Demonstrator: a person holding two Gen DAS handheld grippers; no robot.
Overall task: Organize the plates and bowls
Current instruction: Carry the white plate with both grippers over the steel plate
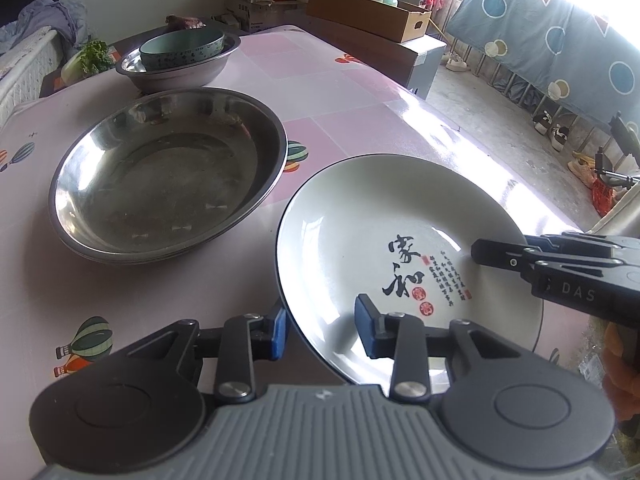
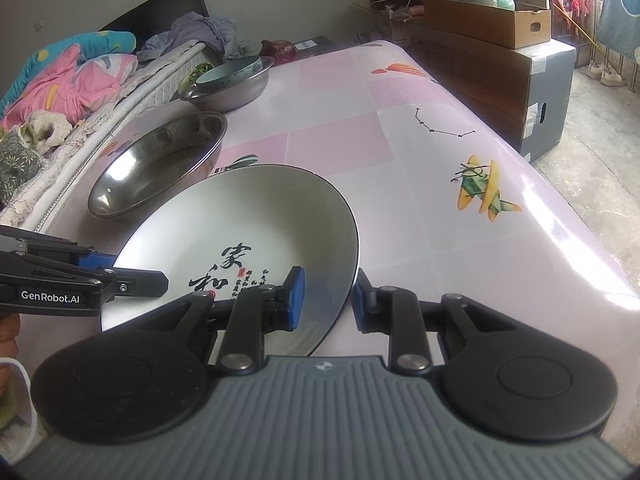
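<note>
Ceramic plate (image 1: pixel 400 248) sits between the parted pads of both the left gripper (image 1: pixel 320 330) and right gripper (image 2: pixel 326 298), unclamped, so lifting now could drop it onto the table (image 2: pixel 440 152).

round white ceramic plate with black calligraphy (image 1: pixel 400 248) lies near; wide shallow steel basin (image 1: pixel 168 176) left of it; teal ceramic bowl (image 1: pixel 182 46) nested in a far steel basin (image 1: pixel 176 68).

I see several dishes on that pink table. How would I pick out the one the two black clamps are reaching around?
Start at the pink patterned table and come to its near edge, in front of the wide shallow steel basin. There lies a round white ceramic plate with a thin dark rim. Unlike the bare metal basins and the pale green bowl behind, it carries black brush calligraphy and red seals.
</note>
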